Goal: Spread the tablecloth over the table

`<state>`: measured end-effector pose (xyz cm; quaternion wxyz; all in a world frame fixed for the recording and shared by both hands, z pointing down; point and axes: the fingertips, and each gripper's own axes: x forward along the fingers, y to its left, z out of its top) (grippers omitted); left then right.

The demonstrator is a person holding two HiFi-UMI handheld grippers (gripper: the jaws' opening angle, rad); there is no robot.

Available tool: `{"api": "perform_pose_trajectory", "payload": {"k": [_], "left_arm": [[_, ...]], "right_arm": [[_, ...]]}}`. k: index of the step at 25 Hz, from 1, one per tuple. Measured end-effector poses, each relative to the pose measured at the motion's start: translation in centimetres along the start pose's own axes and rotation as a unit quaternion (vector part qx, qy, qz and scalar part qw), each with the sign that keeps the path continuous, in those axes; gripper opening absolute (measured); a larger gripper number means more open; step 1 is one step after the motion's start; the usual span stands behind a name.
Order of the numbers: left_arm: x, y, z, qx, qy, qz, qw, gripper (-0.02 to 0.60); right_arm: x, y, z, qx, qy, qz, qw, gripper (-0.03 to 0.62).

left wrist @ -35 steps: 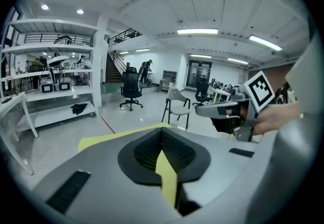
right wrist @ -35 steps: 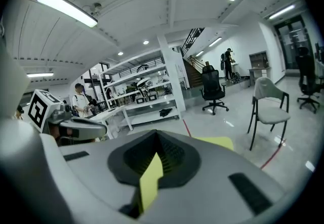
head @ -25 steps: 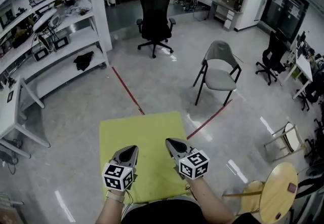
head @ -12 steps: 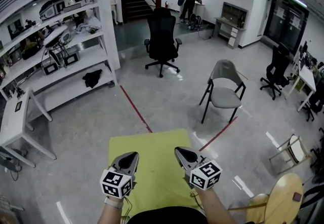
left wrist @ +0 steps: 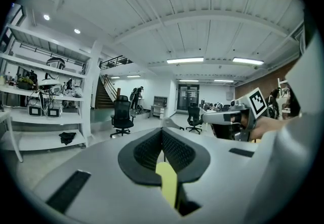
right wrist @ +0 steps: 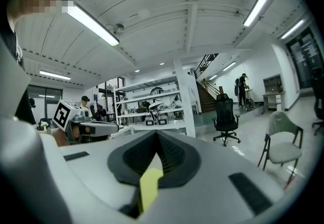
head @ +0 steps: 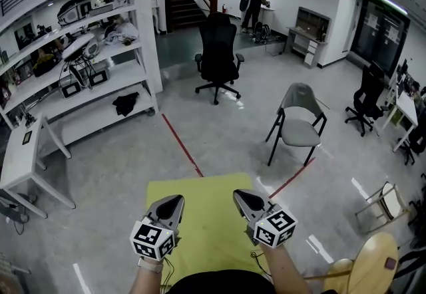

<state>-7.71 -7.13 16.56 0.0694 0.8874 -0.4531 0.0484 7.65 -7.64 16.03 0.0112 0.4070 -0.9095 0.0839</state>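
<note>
A yellow-green tablecloth (head: pixel 203 219) stretches ahead of me above the grey floor, its near edge held between both grippers. In the head view my left gripper (head: pixel 174 200) and right gripper (head: pixel 238 194) point forward, side by side, over the cloth's near part. The left gripper (left wrist: pixel 163 150) is shut on a strip of the tablecloth (left wrist: pixel 167 183) that sticks out under its black pads. A folded bit of the tablecloth (right wrist: pixel 149 185) is pinched the same way in the right gripper (right wrist: pixel 157 150). No table shows under the cloth.
A grey chair (head: pixel 297 124) stands ahead to the right, a black office chair (head: pixel 219 43) farther back. White shelving (head: pixel 80 66) and a white desk (head: pixel 20 153) line the left. Red tape (head: pixel 182 145) crosses the floor. A round wooden table (head: pixel 374 261) stands at the lower right.
Both grippers have risen together with the cloth still pinched. The head view has tilted up, so the cloth's far edge sits lower in the picture.
</note>
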Motion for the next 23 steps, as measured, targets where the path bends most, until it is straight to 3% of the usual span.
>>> {"api": "perform_pose_trajectory", "payload": {"k": [23], "left_arm": [[-0.23,0.56,-0.48,-0.007,0.000,0.003,1.0000,0.009]], "right_arm": [[0.39,0.27,-0.08,0.008,0.001,0.000,1.000,0.009]]}}
